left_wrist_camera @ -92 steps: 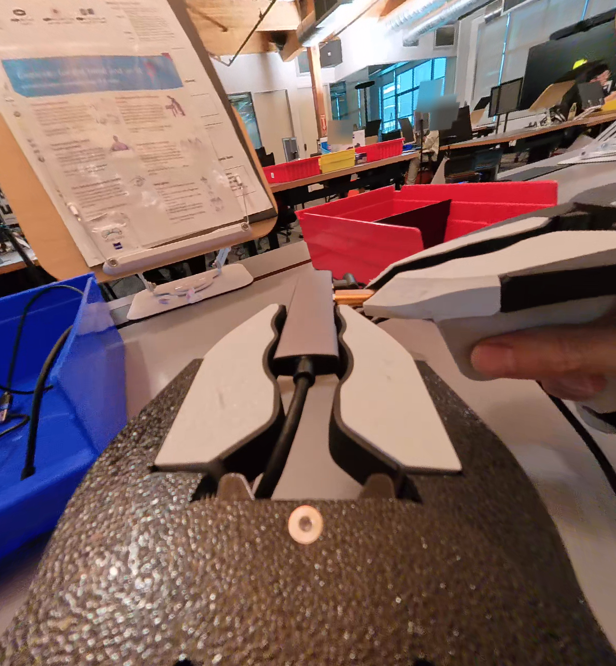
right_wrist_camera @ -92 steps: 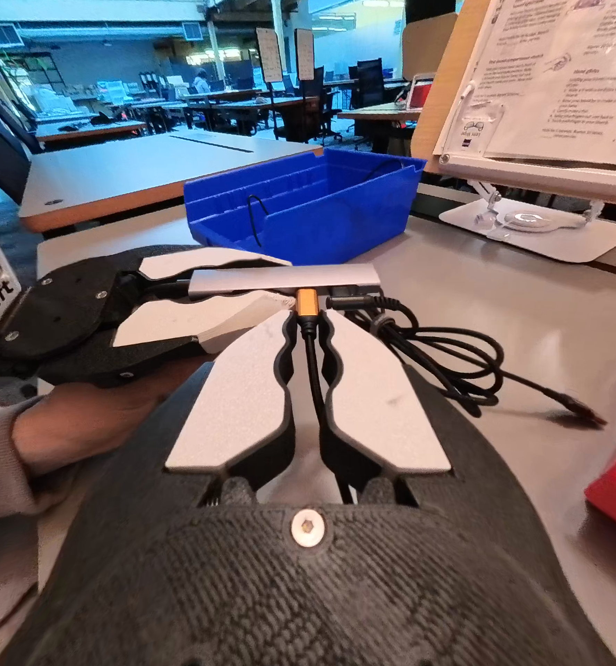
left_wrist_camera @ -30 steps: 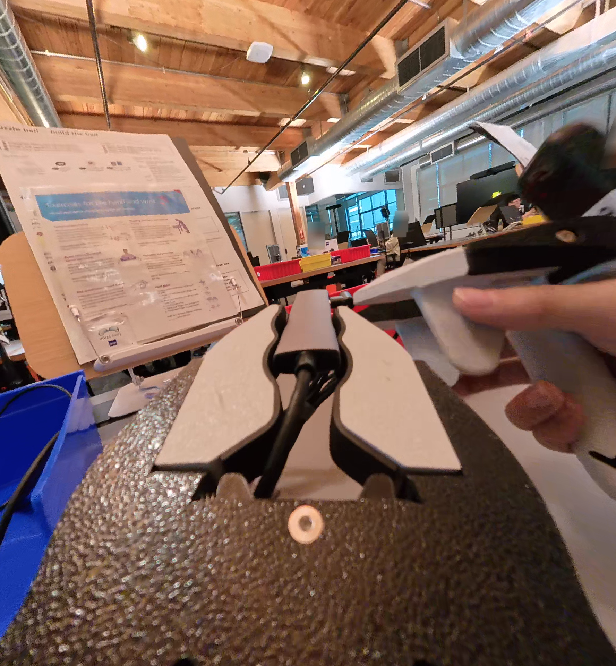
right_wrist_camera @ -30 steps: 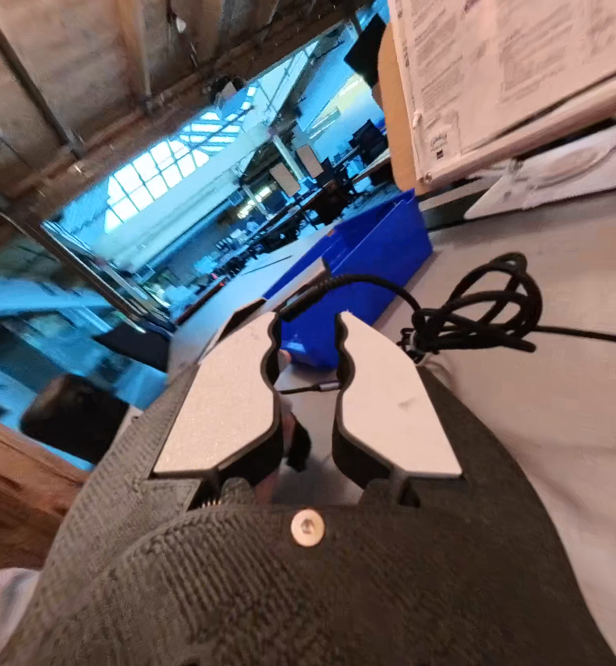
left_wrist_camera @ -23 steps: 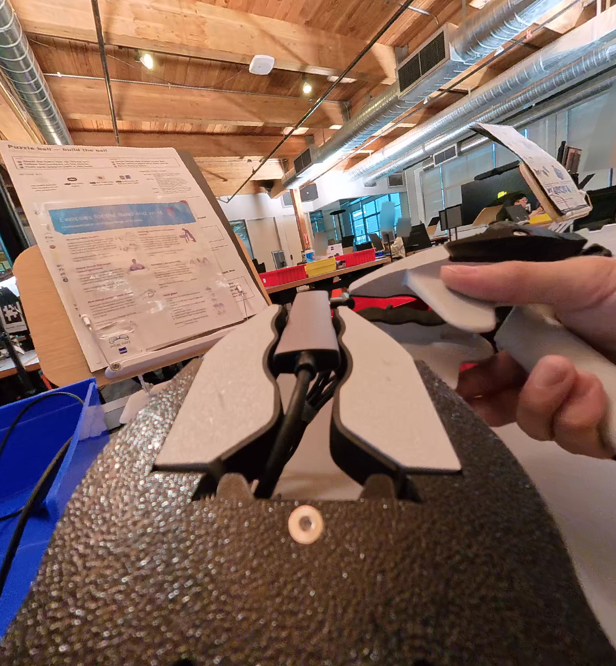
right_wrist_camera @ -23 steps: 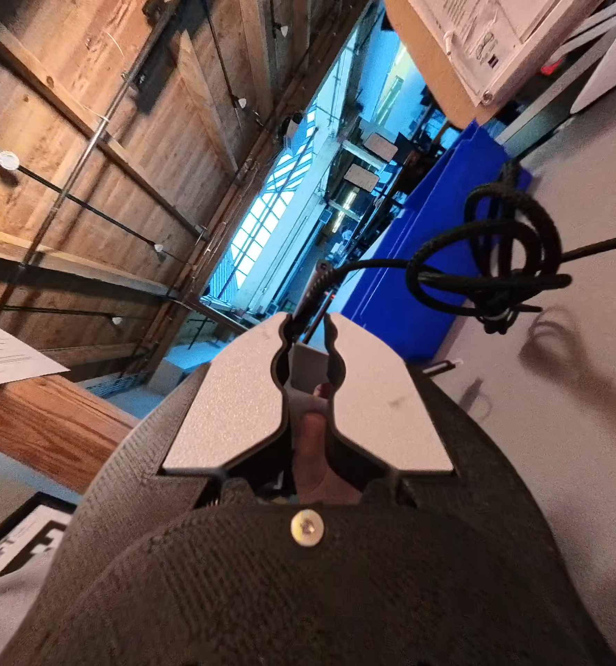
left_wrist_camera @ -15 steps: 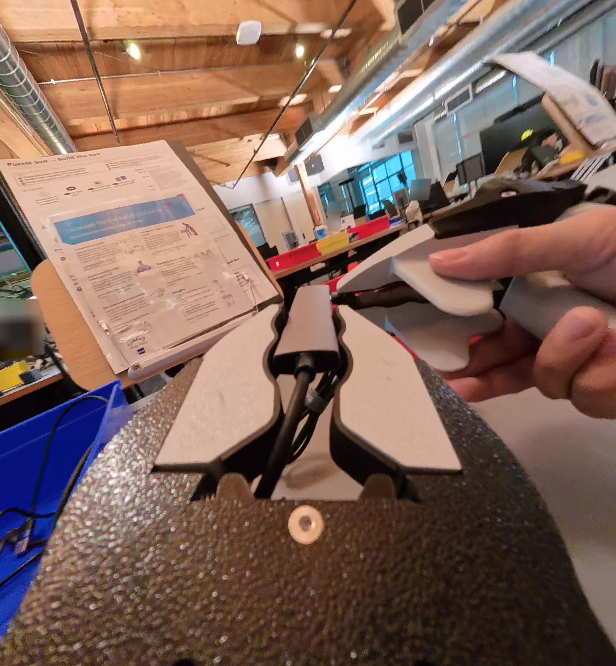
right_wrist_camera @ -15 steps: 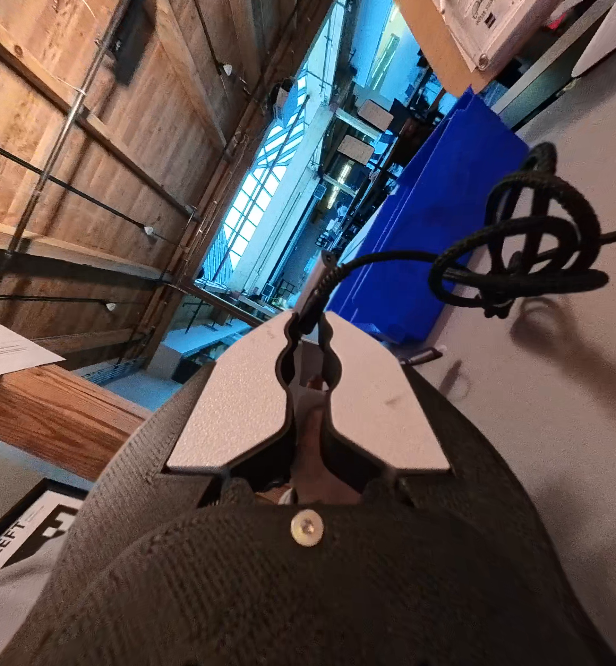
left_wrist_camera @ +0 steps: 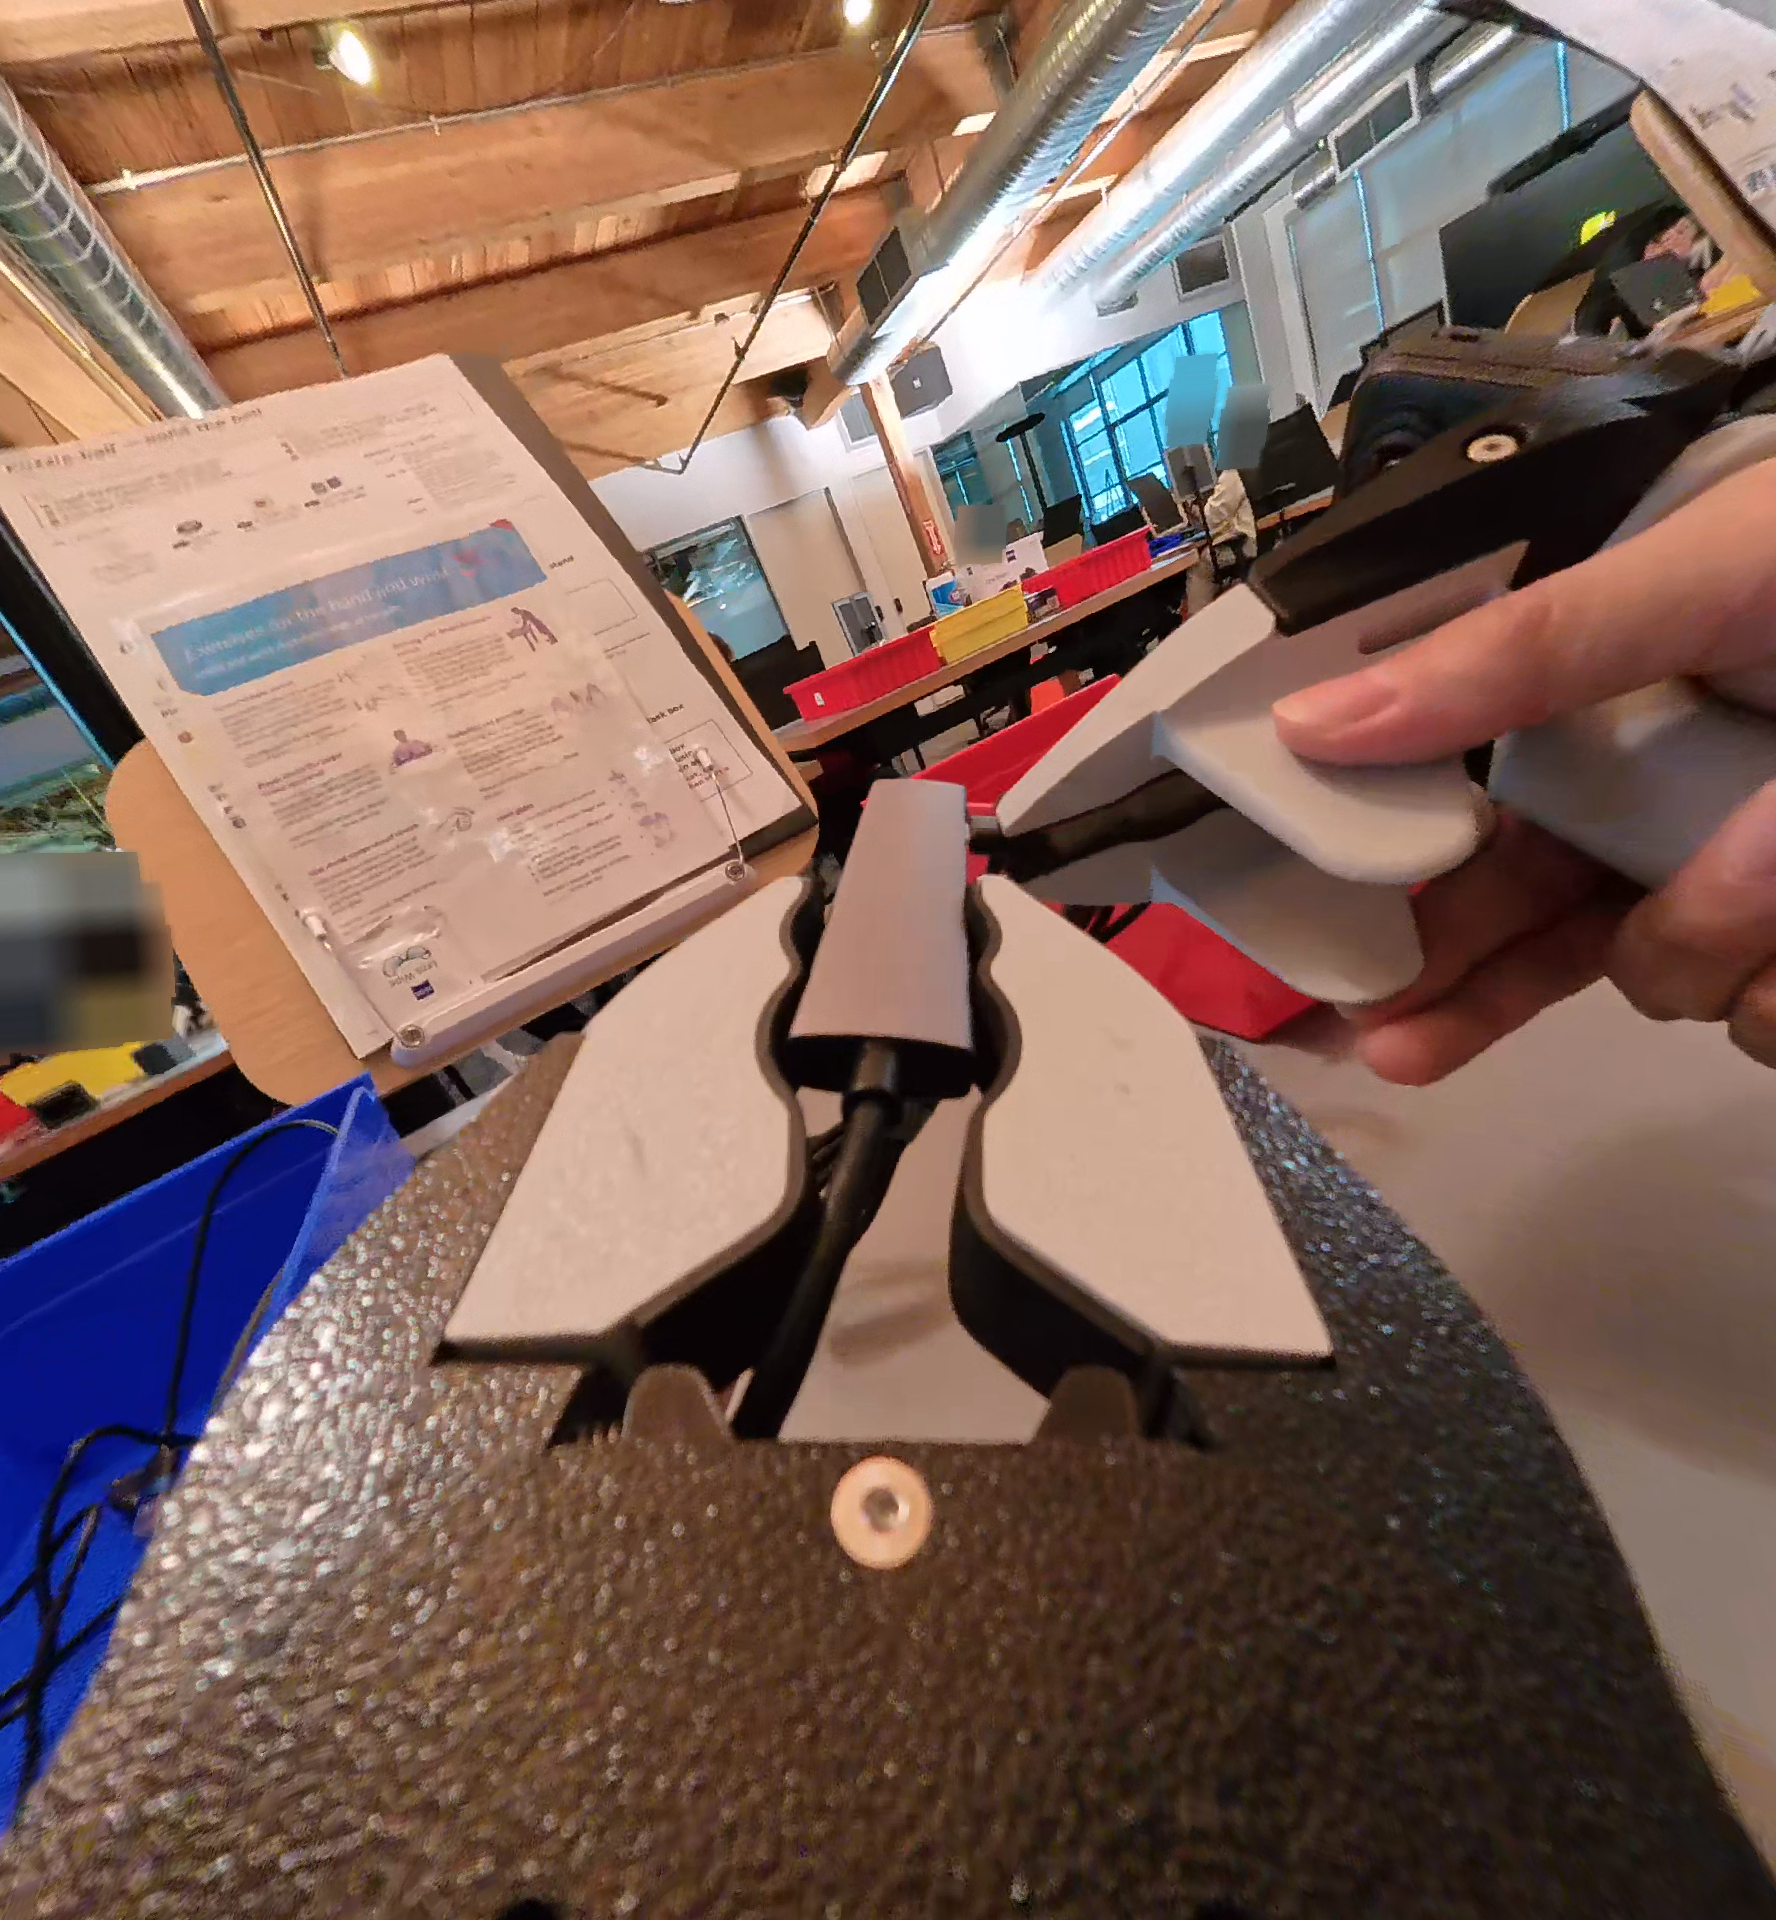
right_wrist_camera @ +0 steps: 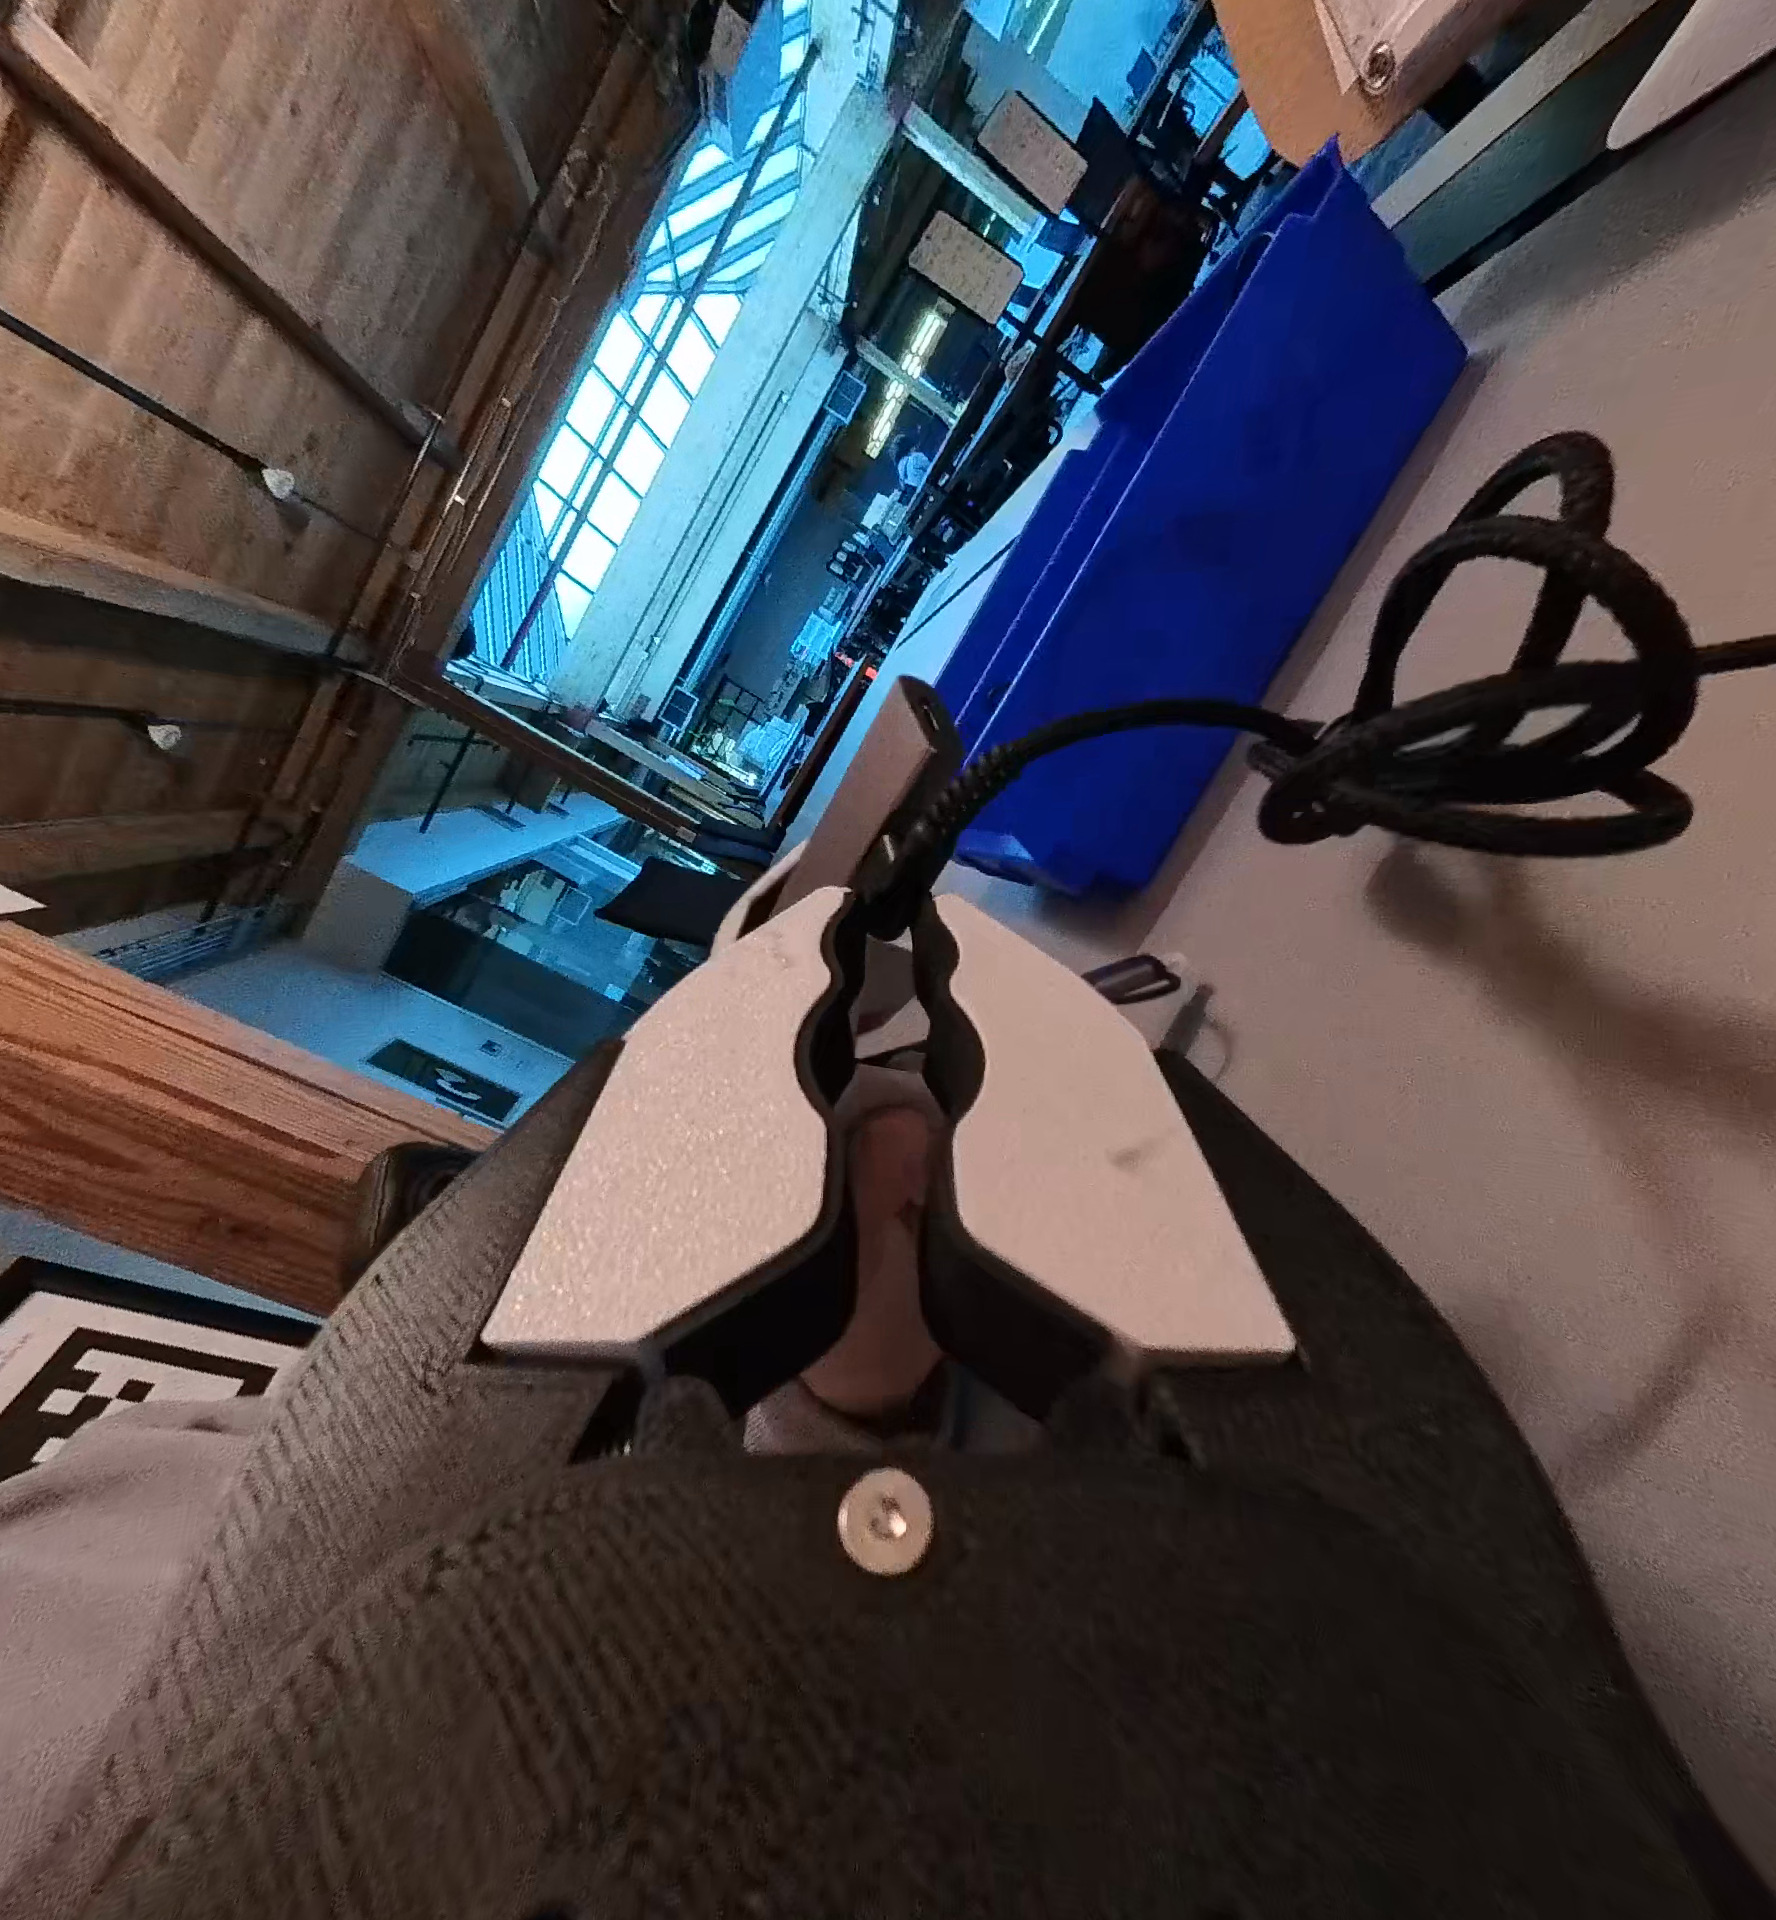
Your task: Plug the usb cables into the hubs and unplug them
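My left gripper is shut on a grey USB hub and holds it above the table, the hub's own black lead running back between the fingers. My right gripper comes in from the right, shut on the plug of a black braided USB cable. The plug's metal tip meets the hub's right side; how deep it sits is hidden. In the right wrist view my right gripper pinches the plug against the hub. The cable's coil hangs over the table.
A document stand with a laminated sheet stands behind the hub. A blue bin holding a thin black cable is at left and shows in the right wrist view. A red bin sits behind. The grey table spreads right. My left and right fingertips are right by each other.
My right gripper shut on the cable plug, rolled over and brought it against the hub's side. My left gripper kept hold of the hub and tilted slightly.
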